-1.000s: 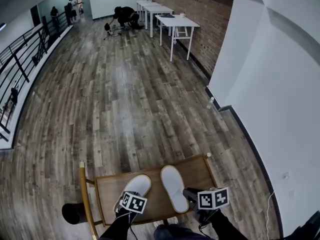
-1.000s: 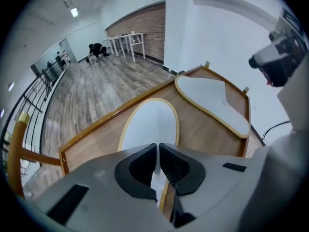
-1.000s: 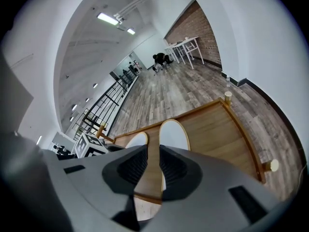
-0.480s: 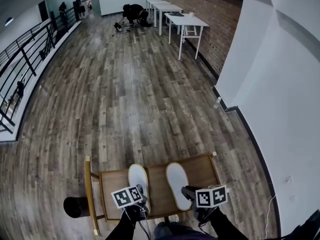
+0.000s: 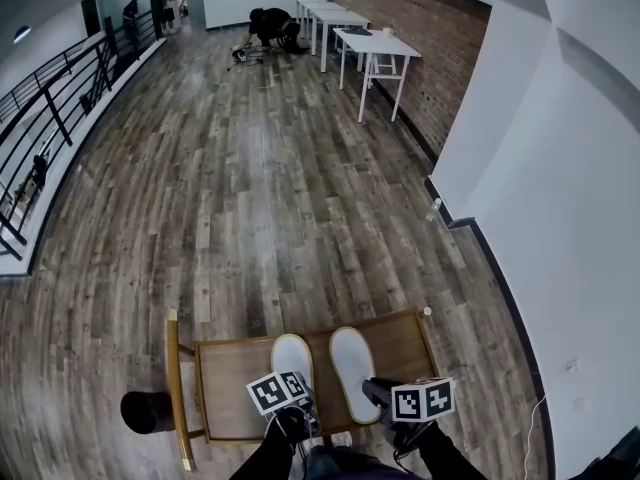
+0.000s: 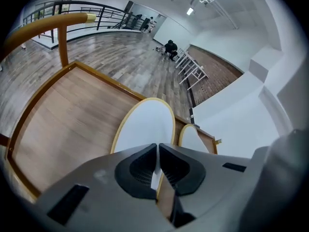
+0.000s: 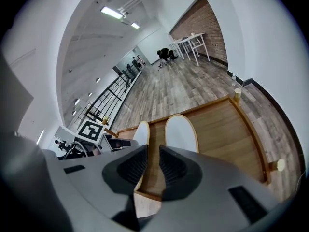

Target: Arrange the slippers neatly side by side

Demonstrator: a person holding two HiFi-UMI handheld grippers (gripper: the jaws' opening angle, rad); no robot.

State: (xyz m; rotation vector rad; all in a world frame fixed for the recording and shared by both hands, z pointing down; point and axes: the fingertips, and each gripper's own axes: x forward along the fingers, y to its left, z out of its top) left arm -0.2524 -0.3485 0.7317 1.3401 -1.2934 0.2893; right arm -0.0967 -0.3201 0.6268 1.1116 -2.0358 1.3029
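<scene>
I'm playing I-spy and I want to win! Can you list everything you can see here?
left slipper: 1, white with tan rim, on the table
right slipper: 1, same colours, beside it
table: 1, brown wood, raised rim, nearest
round thing: 1, black, left of the table
white tables: several, by the brick wall
railing: 1, black, far left
crouching person: 1, dark clothes, far end
left gripper: 1, grey, shut on left slipper's near edge
right gripper: 1, grey, jaws apart
</scene>
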